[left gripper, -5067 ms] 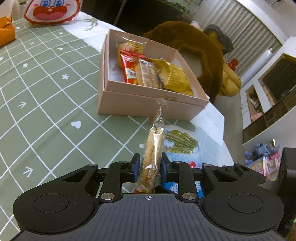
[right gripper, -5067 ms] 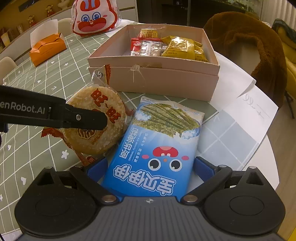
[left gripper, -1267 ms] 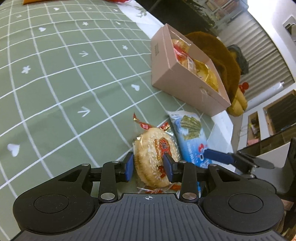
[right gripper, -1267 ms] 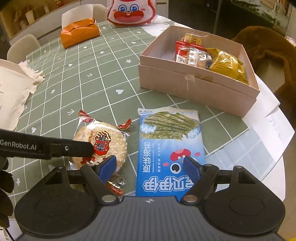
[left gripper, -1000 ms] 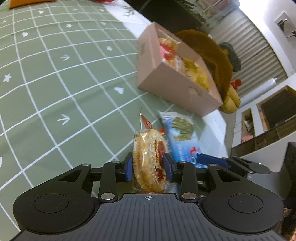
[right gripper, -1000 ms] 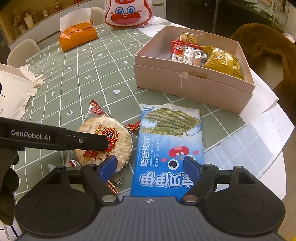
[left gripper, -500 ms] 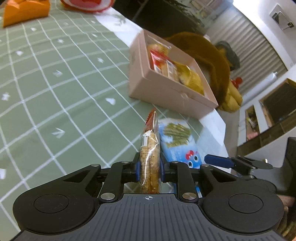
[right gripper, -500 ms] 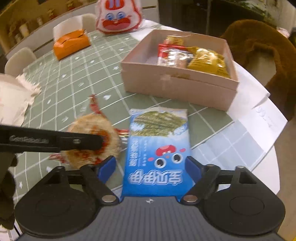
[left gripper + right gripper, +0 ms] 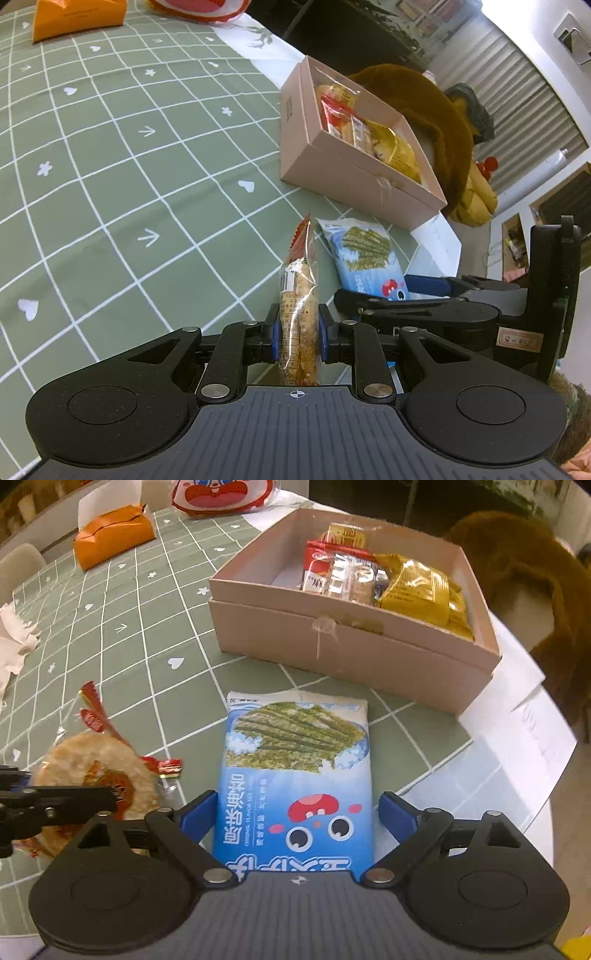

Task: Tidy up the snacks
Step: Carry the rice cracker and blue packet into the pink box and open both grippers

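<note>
Clearly the rice cake (image 9: 298, 314) is already taken: the left tool (image 9: 297, 338) is clenched on it, the blue pads pressing both flat faces of the disc, which stands edge-on, seemingly just off the green checked surface (image 9: 110, 177). It looks light, stiff and brittle inside a thin crinkly wrapper, so a gentle pinch across the faces near the middle seems right; squeezing hard would likely crack it, and the twisted red wrapper end (image 9: 301, 240) is too floppy to carry it by.

Beside it the seaweed pack (image 9: 299, 771) lies flat on the surface, just in front of the pink box (image 9: 354, 653) that already holds several snacks. The right tool (image 9: 297, 812) straddles the pack's near end, its jaws opening, pads clear of both long edges. That pack looks light, slick and puffed with air, its contents fragile. Probably best to close on its long edges low down, or on a sealed end, firmly enough not to slip.
</note>
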`<state>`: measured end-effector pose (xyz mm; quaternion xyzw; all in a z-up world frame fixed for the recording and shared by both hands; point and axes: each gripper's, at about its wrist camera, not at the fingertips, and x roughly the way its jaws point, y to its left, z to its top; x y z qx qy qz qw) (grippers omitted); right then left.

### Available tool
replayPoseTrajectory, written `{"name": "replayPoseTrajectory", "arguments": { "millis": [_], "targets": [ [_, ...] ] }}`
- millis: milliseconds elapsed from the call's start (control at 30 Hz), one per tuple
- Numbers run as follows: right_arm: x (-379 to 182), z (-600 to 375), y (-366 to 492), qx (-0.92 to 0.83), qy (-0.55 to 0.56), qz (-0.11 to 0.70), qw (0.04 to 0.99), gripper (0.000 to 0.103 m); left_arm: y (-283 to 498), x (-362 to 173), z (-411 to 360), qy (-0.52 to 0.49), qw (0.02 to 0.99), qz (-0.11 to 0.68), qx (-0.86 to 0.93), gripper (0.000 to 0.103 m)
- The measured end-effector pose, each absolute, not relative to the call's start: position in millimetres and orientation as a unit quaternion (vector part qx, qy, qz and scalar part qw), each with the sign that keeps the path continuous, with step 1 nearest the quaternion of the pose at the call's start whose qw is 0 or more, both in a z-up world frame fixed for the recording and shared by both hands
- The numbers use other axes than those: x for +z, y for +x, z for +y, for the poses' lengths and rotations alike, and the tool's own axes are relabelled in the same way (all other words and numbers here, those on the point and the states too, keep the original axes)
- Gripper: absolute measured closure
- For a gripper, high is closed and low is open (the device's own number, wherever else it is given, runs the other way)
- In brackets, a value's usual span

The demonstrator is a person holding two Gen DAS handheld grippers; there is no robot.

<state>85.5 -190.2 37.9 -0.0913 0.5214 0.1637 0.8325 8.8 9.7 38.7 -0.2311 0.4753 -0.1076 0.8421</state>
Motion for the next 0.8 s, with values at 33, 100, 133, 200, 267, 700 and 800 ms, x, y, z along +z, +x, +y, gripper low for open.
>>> {"name": "replayPoseTrajectory", "arguments": {
  "millis": [33,100,133,200,267,700,800],
  "targets": [
    [38.3,-191.8,85.6,0.164,-0.088,0.523,0.832,0.010,6.7,38.9,10.2,-0.234,0.842,0.473,-0.108,0.080],
    [39.4,-193.0,84.6,0.167,-0.089,0.526,0.829,0.012,3.6,37.9,11.0,-0.241,0.841,0.471,-0.109,0.080],
    [40.5,-193.8,83.8,0.168,-0.091,0.527,0.828,0.017,2.4,37.3,11.1,-0.243,0.841,0.471,-0.110,0.080],
    [45.7,-194.8,79.7,0.171,-0.098,0.528,0.826,0.018,1.8,36.6,10.6,-0.243,0.840,0.472,-0.112,0.080],
    [56.9,-197.9,72.0,0.175,-0.101,0.517,0.832,0.019,2.4,38.8,10.5,-0.248,0.841,0.467,-0.112,0.080],
    [225.9,-258.3,141.4,0.152,-0.004,0.377,0.914,0.020,103.8,158.4,13.7,-0.278,0.876,0.348,-0.187,0.080],
    [243.2,-266.6,176.3,0.139,0.012,0.361,0.922,0.020,157.5,170.7,1.9,-0.296,0.868,0.341,-0.206,0.080]
  ]
}}
